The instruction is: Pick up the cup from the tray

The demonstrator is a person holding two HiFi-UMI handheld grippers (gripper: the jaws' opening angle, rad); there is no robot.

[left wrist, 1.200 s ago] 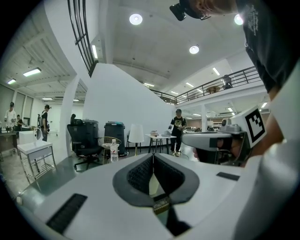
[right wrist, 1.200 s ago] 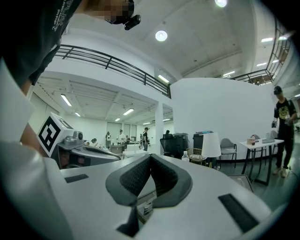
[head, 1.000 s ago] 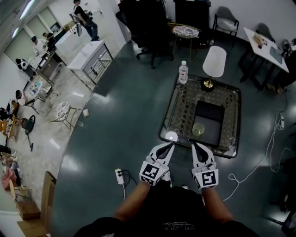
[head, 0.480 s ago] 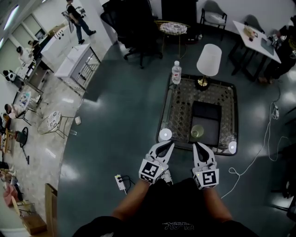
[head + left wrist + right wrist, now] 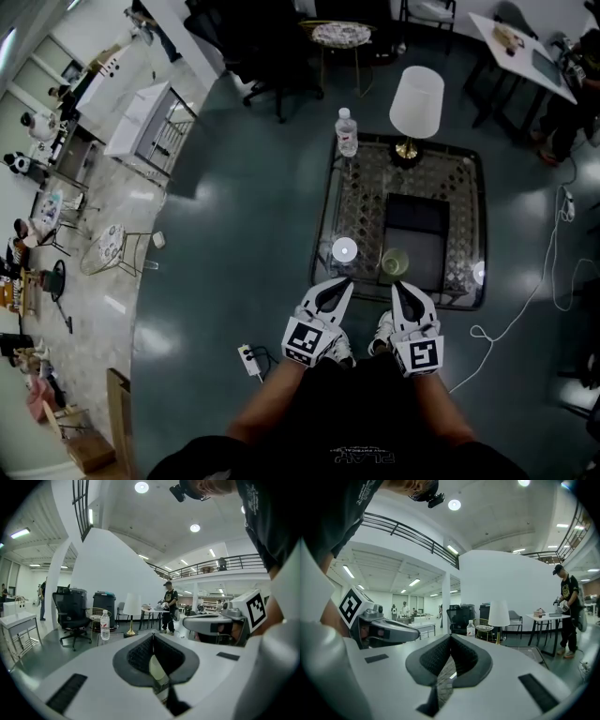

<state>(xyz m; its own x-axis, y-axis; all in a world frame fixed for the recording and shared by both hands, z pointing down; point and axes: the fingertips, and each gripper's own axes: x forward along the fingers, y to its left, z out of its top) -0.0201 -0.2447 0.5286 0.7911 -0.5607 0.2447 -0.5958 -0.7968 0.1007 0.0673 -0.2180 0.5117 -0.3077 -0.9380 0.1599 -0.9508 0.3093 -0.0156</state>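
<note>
Not much to read down there. The water bottle (image 5: 346, 131) at the table's far left corner wore a red-and-white label, but its print was too small to make out. The chest print on the person's black shirt (image 5: 356, 412) was just a blur as well. The clearest marks were the black-and-white square markers (image 5: 303, 344) on the gripper cubes.

Both tools were idle. The left gripper (image 5: 343, 283) had its tips pressed together with nothing between them, and the right gripper (image 5: 397, 287) matched it, closed and empty. They hung side by side, tips reaching the table's near edge. The cup (image 5: 395, 262), pale and greenish, stood upright at the near left corner of the dark tray (image 5: 420, 225), just beyond the right gripper's tips and clear of them.

The tray lay on a glass table (image 5: 366, 202) with a patterned top and a dark rim. A lamp (image 5: 416, 101) with a white shade stood at the far edge. The floor (image 5: 244, 244) was glossy dark teal, with a power strip (image 5: 248, 358) near the person's feet and a white cable (image 5: 525, 305) looping on the right. Beyond the table were a black office chair (image 5: 267, 56) and a round wire-legged side table (image 5: 340, 35). The gripper views showed a white-walled hall with a railed mezzanine (image 5: 211, 566) and round ceiling lights.
</note>
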